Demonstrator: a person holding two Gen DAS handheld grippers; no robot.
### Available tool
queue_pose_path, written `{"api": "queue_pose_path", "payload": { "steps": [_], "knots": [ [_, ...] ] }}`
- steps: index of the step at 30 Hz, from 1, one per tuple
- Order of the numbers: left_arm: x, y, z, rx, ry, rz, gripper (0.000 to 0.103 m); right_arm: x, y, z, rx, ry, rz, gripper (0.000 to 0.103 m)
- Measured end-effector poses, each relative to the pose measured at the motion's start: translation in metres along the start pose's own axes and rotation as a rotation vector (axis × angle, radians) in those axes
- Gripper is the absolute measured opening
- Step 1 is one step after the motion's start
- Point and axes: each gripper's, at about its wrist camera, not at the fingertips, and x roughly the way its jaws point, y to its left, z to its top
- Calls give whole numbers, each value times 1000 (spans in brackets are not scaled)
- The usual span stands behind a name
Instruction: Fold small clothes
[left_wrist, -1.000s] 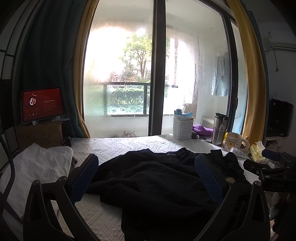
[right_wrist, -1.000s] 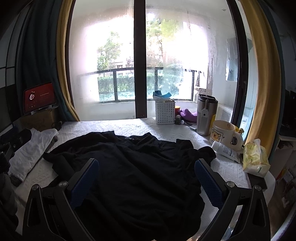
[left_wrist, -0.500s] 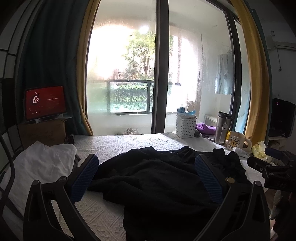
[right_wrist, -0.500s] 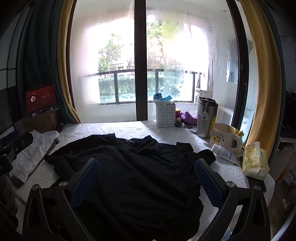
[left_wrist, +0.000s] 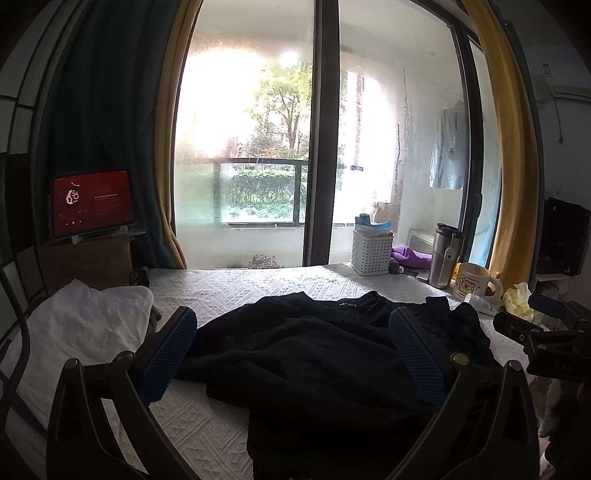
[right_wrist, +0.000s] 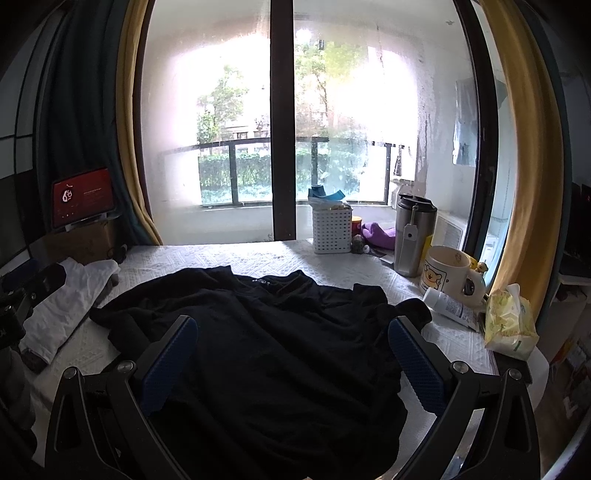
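Left wrist view, reading from the left: a red-lit tablet (left_wrist: 91, 201) leans on a cardboard box (left_wrist: 86, 264) by the dark curtain, and below it a white garment (left_wrist: 79, 332) lies folded at the edge of the white textured table cover (left_wrist: 251, 286). The left gripper (left_wrist: 291, 350) hangs with its blue-padded fingers spread wide, grasping nothing, above a crumpled black garment (left_wrist: 317, 354) that sprawls across the middle of the cover, collar toward the window. Further right stand a white slatted basket (left_wrist: 371, 251), a steel tumbler (left_wrist: 445, 254) and a cartoon mug (left_wrist: 474, 282), with the other tool's dark body showing at the far right edge. From the right wrist camera the same black garment (right_wrist: 266, 332) fills the centre, unfolded and rumpled, one sleeve reaching left toward the white garment (right_wrist: 70, 299). The right gripper (right_wrist: 291, 350) is likewise released, fingers apart over the cloth and not touching it that I can see. To its right lie a small white bottle (right_wrist: 448, 302) on its side and a yellow tissue pack (right_wrist: 509, 321) near the table's corner.
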Motion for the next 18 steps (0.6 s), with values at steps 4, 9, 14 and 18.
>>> {"api": "queue_pose_path", "payload": {
  "steps": [4, 9, 14, 18],
  "knots": [
    [0, 0, 0, -2, 5, -6, 103, 1, -1, 0, -1, 1, 0, 103],
    [2, -2, -1, 1, 11, -8, 103, 5, -1, -2, -1, 10, 1, 103],
    [9, -2, -2, 1, 23, -5, 103, 14, -3, -4, 2, 26, 5, 103],
    [18, 0, -4, 0, 42, -2, 103, 25, -8, -5, 4, 45, 2, 103]
  ]
}}
